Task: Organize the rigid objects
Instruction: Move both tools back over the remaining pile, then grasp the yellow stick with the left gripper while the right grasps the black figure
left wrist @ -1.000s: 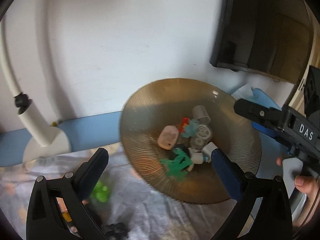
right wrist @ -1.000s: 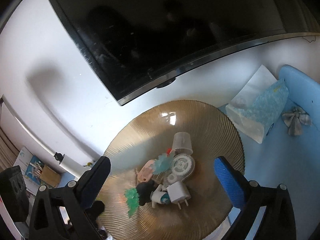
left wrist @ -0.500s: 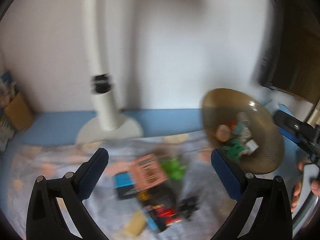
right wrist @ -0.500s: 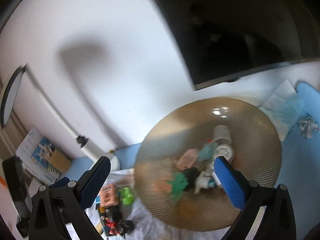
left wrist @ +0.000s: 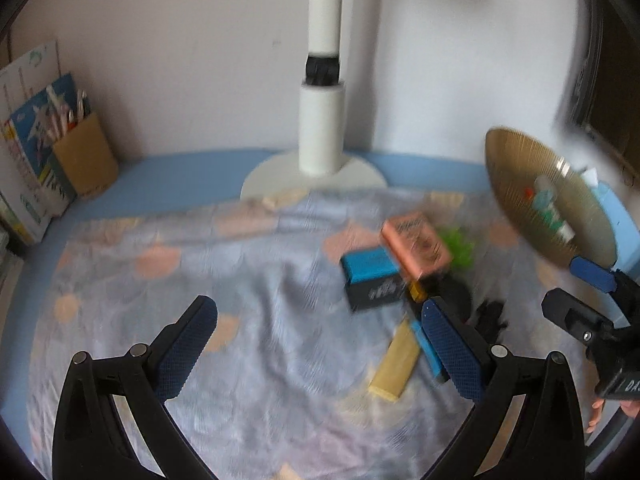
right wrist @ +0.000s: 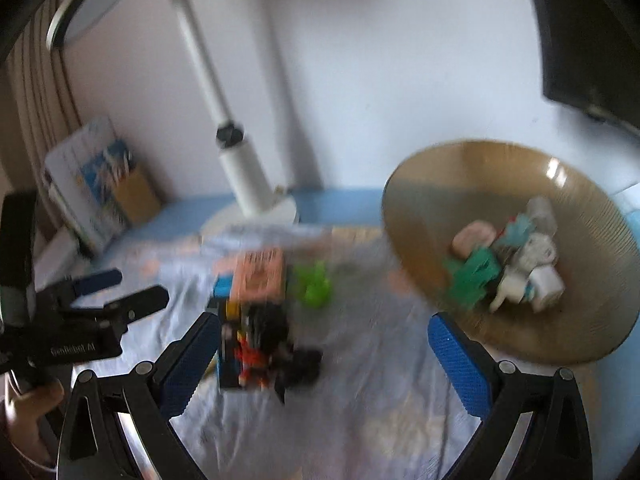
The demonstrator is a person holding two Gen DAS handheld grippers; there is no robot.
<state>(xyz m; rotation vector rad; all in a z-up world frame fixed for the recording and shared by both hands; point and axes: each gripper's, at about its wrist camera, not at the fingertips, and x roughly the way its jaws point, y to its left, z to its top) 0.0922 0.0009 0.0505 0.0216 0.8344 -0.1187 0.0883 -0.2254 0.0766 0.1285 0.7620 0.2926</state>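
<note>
Between picks, judging by both empty claws: left claw (left wrist: 318,342) and right claw (right wrist: 326,354) spread apart over the bed. Next, closing on one loose item. Salmon box (right wrist: 260,274) and green toy (right wrist: 314,284) left of amber bowl (right wrist: 432,216), ahead of right claw.

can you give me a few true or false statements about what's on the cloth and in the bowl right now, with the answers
1. Both grippers are empty, with jaws spread. True: the left gripper and the right gripper hold nothing.
2. The gold bowl is empty. False: it holds several small items, among them a green toy.
3. The pink box rests partly on the blue and black box. True.
4. The bright green toy lies inside the bowl. False: it lies on the cloth, beside the pink box.
5. A white lamp post stands behind the cloth. True.
</note>
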